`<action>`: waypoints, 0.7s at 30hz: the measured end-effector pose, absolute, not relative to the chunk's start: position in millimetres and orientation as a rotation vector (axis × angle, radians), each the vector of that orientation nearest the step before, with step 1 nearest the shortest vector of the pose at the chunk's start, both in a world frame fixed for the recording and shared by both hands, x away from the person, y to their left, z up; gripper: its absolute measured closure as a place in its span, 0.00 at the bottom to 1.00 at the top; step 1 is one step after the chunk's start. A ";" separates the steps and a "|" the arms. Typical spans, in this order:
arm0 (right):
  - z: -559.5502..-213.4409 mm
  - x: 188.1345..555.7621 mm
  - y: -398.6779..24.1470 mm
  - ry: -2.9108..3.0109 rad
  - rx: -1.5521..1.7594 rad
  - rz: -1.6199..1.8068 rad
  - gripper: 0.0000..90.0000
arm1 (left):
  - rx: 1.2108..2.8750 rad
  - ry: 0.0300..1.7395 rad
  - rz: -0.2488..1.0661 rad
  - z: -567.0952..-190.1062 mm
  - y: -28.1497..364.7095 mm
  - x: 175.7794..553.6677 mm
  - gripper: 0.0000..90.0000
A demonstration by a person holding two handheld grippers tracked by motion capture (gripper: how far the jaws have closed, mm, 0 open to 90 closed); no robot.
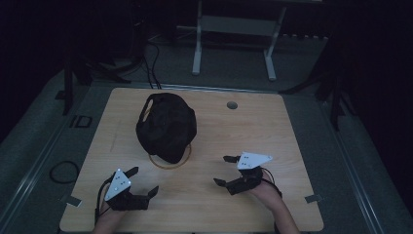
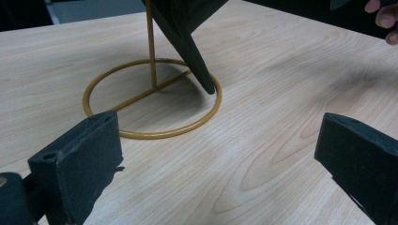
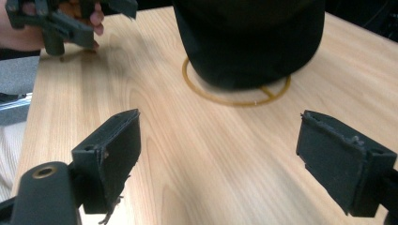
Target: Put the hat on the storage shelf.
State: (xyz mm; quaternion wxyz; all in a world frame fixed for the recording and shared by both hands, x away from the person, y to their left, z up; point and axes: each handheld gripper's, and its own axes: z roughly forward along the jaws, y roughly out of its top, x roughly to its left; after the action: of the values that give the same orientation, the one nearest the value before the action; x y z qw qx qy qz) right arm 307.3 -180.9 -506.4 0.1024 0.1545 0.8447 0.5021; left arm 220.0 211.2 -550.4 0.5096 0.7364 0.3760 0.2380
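Black cap (image 1: 166,126) hangs on its gold wire stand (image 1: 170,163) mid-tabletop (image 1: 272,131), brim pointing down so it clears the ring; left gripper (image 1: 144,182) and right gripper (image 1: 225,170) flank it, both released, jaws wide, empty, seemingly ready to lift it.

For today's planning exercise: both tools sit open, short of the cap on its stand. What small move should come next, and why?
Probably ease the right tool forward toward the black cap on its gold wire stand. Both it and the left tool are open, hold nothing and sit apart from the cap, with bare table between.
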 end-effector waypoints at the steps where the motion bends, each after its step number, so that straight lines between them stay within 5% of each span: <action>1: -511.6 306.5 -186.7 2.502 0.473 1.477 0.16 | 1.776 0.906 0.571 -550.5 211.3 220.1 0.02; 21: -544.6 300.0 -242.2 2.475 0.645 1.394 0.16 | 1.787 0.908 0.552 -553.5 210.2 221.2 0.02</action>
State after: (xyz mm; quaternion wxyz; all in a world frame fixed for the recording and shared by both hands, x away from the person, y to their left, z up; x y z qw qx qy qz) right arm 300.0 -242.2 -544.6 0.1139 0.2201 0.8442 0.4753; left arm 221.2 210.2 -553.5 0.5066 0.7411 0.3765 0.2288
